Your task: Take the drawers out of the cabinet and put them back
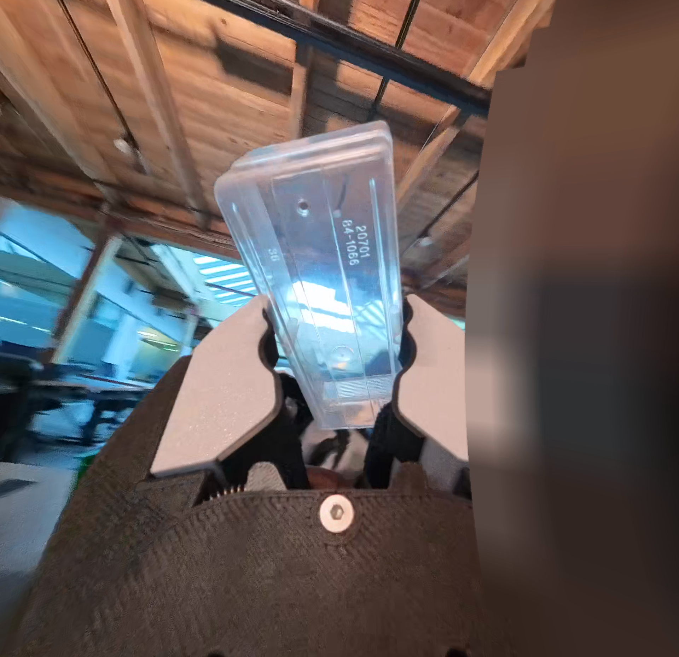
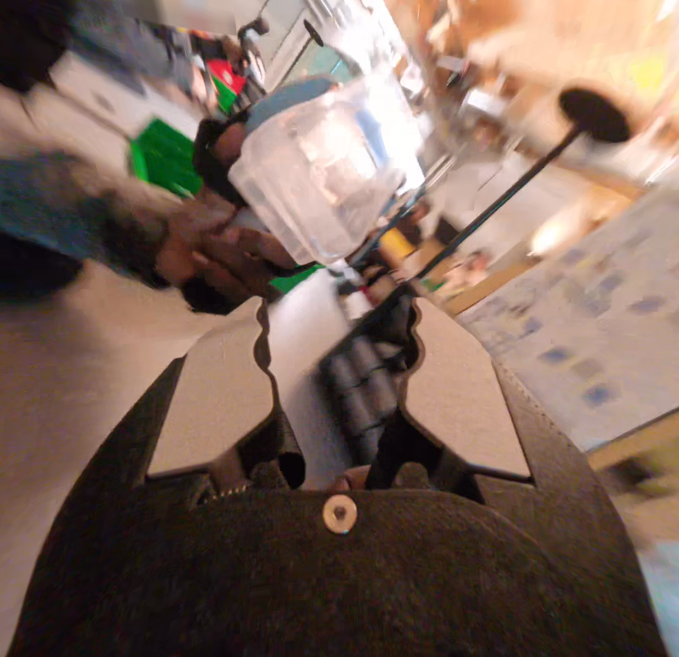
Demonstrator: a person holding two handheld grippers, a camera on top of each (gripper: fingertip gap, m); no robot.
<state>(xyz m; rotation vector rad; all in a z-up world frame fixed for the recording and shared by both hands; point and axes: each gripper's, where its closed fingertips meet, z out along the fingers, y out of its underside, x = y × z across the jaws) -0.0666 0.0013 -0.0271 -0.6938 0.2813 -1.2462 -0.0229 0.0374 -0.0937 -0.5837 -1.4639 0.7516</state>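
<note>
**Left tongs hold 1 clear drawer in the air; right tongs empty**

The left tongs (image 1: 336, 331) are closed on a clear plastic drawer (image 1: 316, 257). The 2 grey fingers (image 1: 227, 382) press on its long side walls near one short end, and the rest of the drawer sticks out forward from the tongs. Its long axis runs along the fingers, leaning a little to the left at the far end. This view looks up at a wooden ceiling (image 1: 183, 88), so the drawer is lifted high and points upward, away from any surface. The drawer looks empty.

The right tongs (image 2: 340, 331) stand wide apart with nothing between the fingers. In the right wrist view, which is much blurred, the same drawer (image 2: 323, 176) shows farther off, ahead and a little to the left, above a hand (image 2: 216, 242) that holds the other tool. A pale surface (image 2: 92, 345) lies below. On the right, near, there is a pale box with many small blue marks (image 2: 588, 327); I think it may be the cabinet, but the blur does not let me be sure.

My judgement: the drawer is out of the cabinet, and the left side is the one that carries it. To put it back, the free far end must go first into a slot, so the long axis has to turn down from the ceiling and line up with the opening. The right tongs are free to steady the cabinet.
</note>
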